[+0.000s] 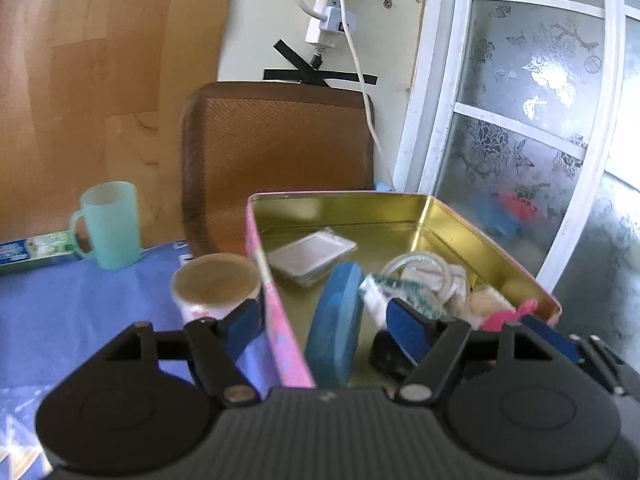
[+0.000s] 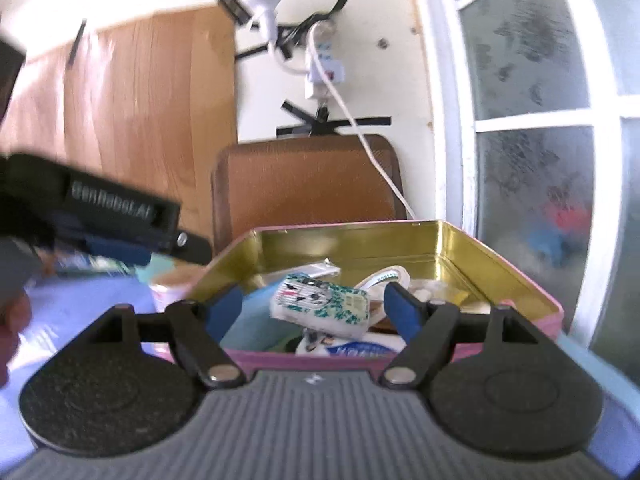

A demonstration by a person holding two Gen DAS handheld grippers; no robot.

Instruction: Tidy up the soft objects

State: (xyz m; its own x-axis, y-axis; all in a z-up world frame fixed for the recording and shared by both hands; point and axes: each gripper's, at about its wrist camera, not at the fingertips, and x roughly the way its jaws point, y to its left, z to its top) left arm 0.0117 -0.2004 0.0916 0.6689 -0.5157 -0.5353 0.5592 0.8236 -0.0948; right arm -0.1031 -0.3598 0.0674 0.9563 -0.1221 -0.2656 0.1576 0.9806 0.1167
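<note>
While both grippers hang back at the near edge of the pink tin (image 1: 276, 320), the soft things already sit gathered inside its gold interior, which looks like the collecting place for this tidy-up. The left gripper (image 1: 324, 326) has its jaws wide and empty, straddling the tin's left wall, with a blue sponge (image 1: 334, 320) standing on edge between them but untouched. The right gripper (image 2: 318, 310) likewise stands with jaws wide, gripping nothing, aimed over the near rim at a patterned tissue pack (image 2: 320, 304) lying on top of the pile. Beside it lie a tape roll (image 1: 420, 270) and a clear plastic packet (image 1: 310, 256). Outside on the blue-clothed table (image 1: 80, 312) stand a paper cup (image 1: 216, 286) and a green mug (image 1: 108, 226), hard items probably left out on purpose.
</note>
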